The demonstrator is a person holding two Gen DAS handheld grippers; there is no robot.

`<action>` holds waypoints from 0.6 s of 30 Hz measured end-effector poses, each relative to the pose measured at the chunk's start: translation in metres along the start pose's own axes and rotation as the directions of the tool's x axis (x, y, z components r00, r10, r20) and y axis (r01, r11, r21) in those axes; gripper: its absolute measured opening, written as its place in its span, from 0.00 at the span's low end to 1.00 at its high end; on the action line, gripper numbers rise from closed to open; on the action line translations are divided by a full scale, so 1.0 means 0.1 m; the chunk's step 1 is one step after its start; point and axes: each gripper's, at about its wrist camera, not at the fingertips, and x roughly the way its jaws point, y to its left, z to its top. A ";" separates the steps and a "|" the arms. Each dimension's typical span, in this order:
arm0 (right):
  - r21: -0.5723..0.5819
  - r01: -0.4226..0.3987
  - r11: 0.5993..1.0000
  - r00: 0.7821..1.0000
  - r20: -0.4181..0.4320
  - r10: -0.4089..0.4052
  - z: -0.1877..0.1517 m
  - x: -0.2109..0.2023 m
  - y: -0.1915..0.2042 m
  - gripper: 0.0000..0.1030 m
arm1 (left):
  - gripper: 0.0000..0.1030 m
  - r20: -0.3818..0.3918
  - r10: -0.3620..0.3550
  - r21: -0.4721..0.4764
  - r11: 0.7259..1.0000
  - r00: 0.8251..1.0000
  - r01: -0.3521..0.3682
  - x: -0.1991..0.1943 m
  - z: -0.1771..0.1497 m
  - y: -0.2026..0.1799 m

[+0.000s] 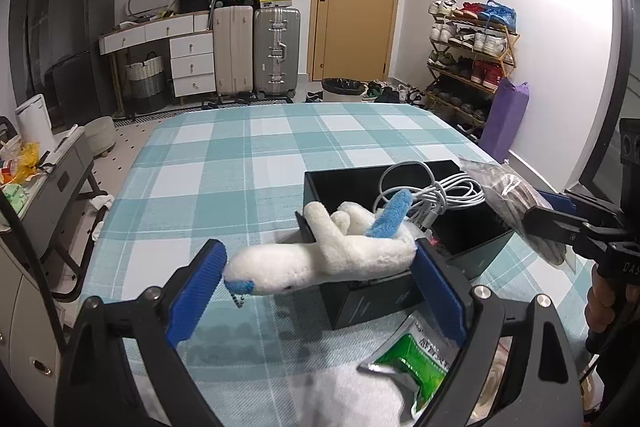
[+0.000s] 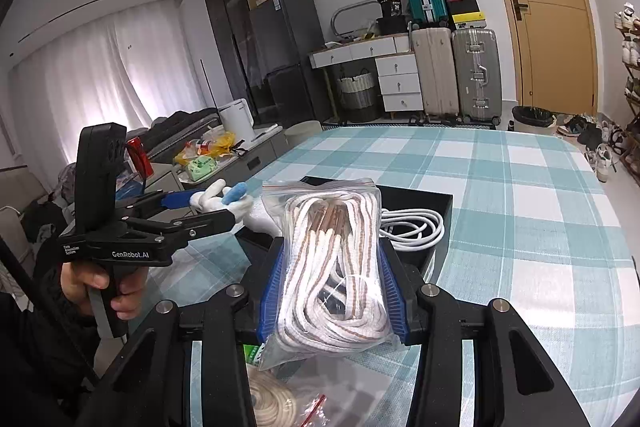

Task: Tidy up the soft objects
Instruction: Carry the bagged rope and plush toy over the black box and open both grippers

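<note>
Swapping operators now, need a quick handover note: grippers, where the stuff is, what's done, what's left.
Left gripper: open, jaws either side of the white plush toy; not clamped as far as I can tell. The toy lies across the near edge of the black box, head hanging out.
Right gripper: shut on the zip bag of laces, held up over the box.
In the box: white cable.
Left: drop the bag in, settle the toy. A green packet lies loose on the bed.
</note>
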 end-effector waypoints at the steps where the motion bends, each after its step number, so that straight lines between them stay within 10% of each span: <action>1: 0.000 -0.001 1.000 1.000 -0.002 0.001 0.01 0.02 -0.01 0.43 | 0.90 0.000 -0.004 0.002 1.000 1.000 0.004 0.02 0.01 -0.01; 18: -0.020 0.004 1.000 0.999 -0.039 -0.005 0.09 0.22 -0.09 0.43 | 0.90 0.019 -0.034 0.010 0.999 0.999 0.033 0.25 0.36 -0.11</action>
